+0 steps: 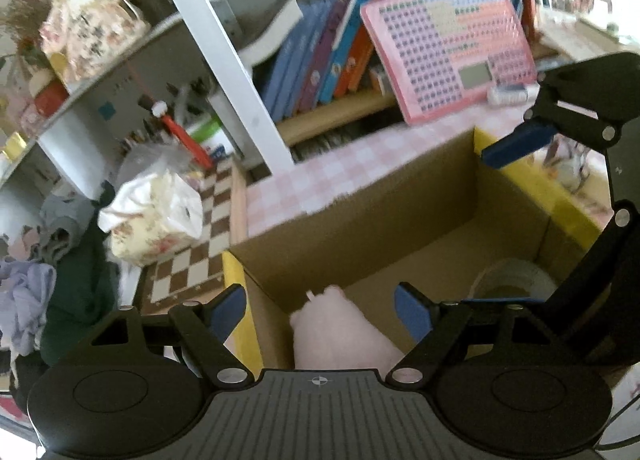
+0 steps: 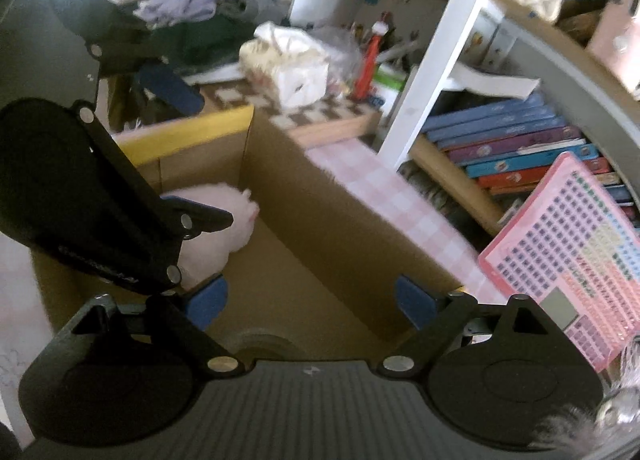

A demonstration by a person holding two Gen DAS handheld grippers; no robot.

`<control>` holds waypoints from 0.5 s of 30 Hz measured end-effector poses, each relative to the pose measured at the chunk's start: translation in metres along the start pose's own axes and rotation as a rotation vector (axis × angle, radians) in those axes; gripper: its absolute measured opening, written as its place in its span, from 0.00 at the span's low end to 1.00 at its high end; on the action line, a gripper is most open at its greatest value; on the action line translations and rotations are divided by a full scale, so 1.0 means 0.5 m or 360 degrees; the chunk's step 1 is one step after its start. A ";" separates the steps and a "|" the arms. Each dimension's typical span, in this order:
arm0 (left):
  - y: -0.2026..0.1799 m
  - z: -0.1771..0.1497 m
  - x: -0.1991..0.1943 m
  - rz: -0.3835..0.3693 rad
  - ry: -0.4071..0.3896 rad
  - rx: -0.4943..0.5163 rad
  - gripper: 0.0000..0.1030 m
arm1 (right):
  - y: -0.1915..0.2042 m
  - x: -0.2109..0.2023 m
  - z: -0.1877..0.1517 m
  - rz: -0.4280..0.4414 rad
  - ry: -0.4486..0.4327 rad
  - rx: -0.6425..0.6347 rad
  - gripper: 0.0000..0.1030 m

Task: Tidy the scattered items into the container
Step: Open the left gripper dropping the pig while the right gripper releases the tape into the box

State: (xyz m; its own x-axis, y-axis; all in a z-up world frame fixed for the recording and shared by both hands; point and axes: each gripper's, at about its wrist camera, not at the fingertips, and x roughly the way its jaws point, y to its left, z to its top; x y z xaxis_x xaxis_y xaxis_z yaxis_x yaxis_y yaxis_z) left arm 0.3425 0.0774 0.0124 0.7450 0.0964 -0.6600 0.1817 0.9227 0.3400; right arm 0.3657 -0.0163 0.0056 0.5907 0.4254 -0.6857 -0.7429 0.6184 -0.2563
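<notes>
My left gripper point(image 1: 320, 306) and right gripper point(image 2: 310, 300) hang released over the brown cardboard box point(image 1: 400, 215), the fluffy pink toy point(image 1: 340, 332) inside; next I fetch another item.

The right claw point(image 2: 310, 302) hangs over the open cardboard box point(image 2: 320, 215), jaws wide with nothing between them. A pink plush toy point(image 2: 224, 227) lies in the box's far left corner, partly hidden by the left claw point(image 2: 188, 151). A pink keyboard toy point(image 2: 568, 260) leans by the counter's right edge.
</notes>
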 end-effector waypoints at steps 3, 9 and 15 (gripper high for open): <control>0.005 0.000 -0.039 0.0010 -0.0077 -0.0044 0.86 | -0.001 -0.041 0.000 -0.0042 -0.0050 0.0069 0.91; 0.017 -0.018 -0.125 0.0012 -0.0215 -0.0151 0.87 | 0.017 -0.122 -0.009 -0.0133 -0.0164 0.0180 0.92; 0.029 -0.058 -0.204 -0.0011 -0.0267 -0.0233 0.87 | 0.056 -0.193 -0.021 -0.0168 -0.0231 0.0263 0.92</control>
State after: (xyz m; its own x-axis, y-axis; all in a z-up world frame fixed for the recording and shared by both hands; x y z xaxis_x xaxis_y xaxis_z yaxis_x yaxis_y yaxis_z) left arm 0.2505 0.0921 0.0650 0.8427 0.0378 -0.5371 0.1010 0.9687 0.2267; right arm 0.2846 -0.0472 0.0574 0.7102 0.4356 -0.5530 -0.6201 0.7590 -0.1984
